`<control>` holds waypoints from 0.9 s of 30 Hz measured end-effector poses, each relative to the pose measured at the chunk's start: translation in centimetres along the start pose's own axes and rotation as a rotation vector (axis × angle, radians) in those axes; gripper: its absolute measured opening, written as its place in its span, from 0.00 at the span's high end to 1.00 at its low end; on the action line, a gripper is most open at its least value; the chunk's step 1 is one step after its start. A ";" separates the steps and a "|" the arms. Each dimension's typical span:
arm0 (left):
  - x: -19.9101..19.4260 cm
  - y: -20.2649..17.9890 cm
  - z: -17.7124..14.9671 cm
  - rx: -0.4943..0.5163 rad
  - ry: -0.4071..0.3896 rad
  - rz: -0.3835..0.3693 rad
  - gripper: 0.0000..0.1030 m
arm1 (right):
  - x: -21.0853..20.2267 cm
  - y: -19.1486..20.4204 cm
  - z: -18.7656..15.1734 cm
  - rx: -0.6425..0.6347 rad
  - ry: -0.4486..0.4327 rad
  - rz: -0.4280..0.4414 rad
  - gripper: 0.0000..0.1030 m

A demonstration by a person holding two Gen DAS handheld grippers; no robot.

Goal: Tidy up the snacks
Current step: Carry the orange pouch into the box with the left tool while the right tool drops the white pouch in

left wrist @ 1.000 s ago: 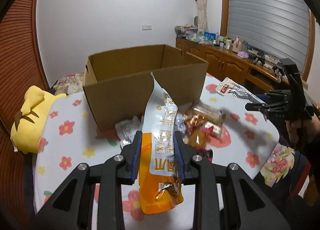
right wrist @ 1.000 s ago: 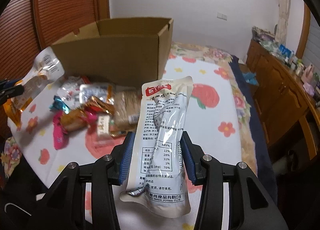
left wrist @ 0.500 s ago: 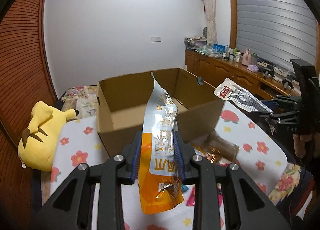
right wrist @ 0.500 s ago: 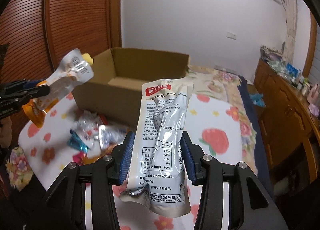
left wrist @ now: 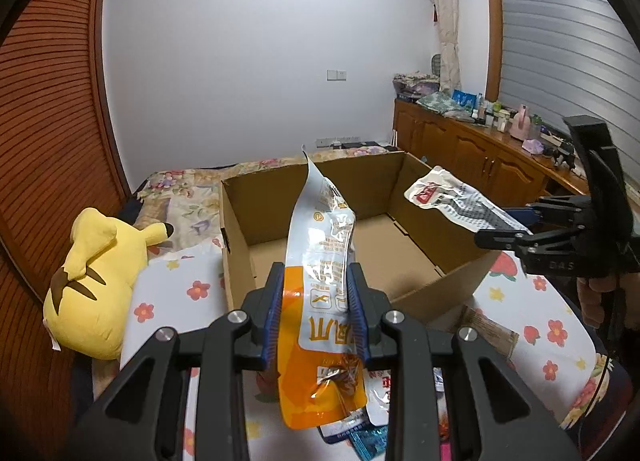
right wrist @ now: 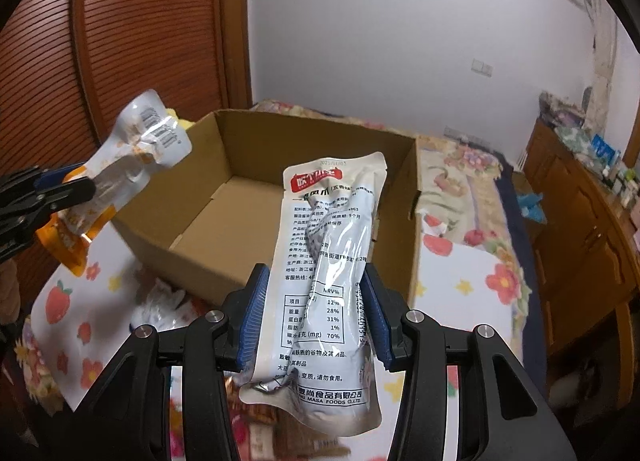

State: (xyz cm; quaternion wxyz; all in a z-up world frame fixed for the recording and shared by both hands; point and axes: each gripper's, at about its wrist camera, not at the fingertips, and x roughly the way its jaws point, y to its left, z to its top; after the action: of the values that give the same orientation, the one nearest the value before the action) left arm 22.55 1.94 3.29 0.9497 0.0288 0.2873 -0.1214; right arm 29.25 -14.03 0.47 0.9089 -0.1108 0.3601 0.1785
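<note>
Right gripper clamped a white-grey snack pouch between its blue pads, the pouch standing upright with its red label at the top, in front of the open cardboard box. At the left edge the left gripper pinched an orange-and-clear packet near the box's left wall. Loose wrapped snacks lay blurred on the flower-print tablecloth below the box.

Orange pouch and white pouch upright before open carton.
</note>
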 end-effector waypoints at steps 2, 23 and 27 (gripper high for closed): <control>0.7 0.1 0.4 -0.004 0.011 0.005 0.73 | 1.2 -0.3 0.5 0.013 0.020 0.001 0.55; 3.2 -1.3 2.0 0.029 0.019 0.051 0.68 | -0.4 0.3 -0.3 0.054 -0.061 0.070 0.38; 1.8 -1.5 1.1 0.026 0.008 0.026 0.66 | -1.9 0.8 -1.2 0.039 -0.082 0.082 0.38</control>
State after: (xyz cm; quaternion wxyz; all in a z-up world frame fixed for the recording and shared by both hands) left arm 24.29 0.00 3.25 0.9497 0.0451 0.2889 -0.1125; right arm 26.91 -14.12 0.84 0.9168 -0.0707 0.3305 0.2130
